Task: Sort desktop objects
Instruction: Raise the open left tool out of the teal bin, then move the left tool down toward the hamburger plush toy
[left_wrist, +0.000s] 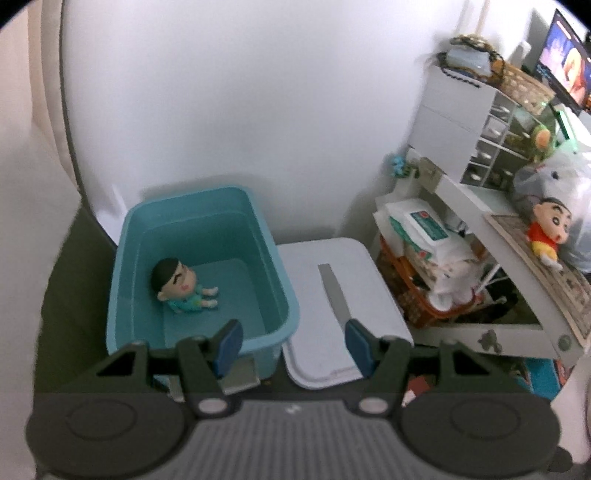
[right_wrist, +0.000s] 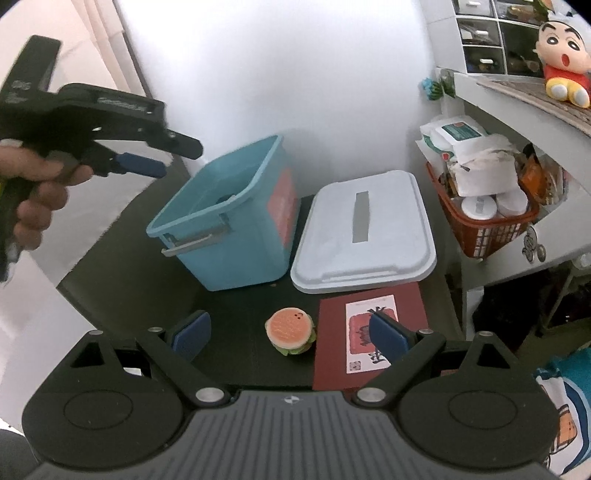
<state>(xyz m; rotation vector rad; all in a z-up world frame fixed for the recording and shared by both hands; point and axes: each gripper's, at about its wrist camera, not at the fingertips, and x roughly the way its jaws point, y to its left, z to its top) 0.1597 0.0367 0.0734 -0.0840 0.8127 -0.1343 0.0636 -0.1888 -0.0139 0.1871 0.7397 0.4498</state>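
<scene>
The blue bin (right_wrist: 229, 218) is standing open on the dark tabletop (right_wrist: 236, 350), and everything else is lying around it. Inside the bin, a small doll in a teal outfit (left_wrist: 184, 286) is sitting on the floor of the bin, toward its left wall. Just right of the bin, the white lid (right_wrist: 364, 230) is lying flat, a grey strip running down its middle. In front of the bin, nearer the camera, a toy hamburger (right_wrist: 291, 330) is resting on the tabletop, and a dark red booklet (right_wrist: 369, 339) is lying just beside it, in front of the lid.

The left tool (left_wrist: 291, 341) is hovering over the bin's near rim, its blue pads standing apart with nothing between them; a hand (right_wrist: 33, 184) is gripping its handle. The right tool (right_wrist: 290, 338) is hanging low in front of the bin, jaws spread wide and empty, with the hamburger showing in the gap between them.
</scene>
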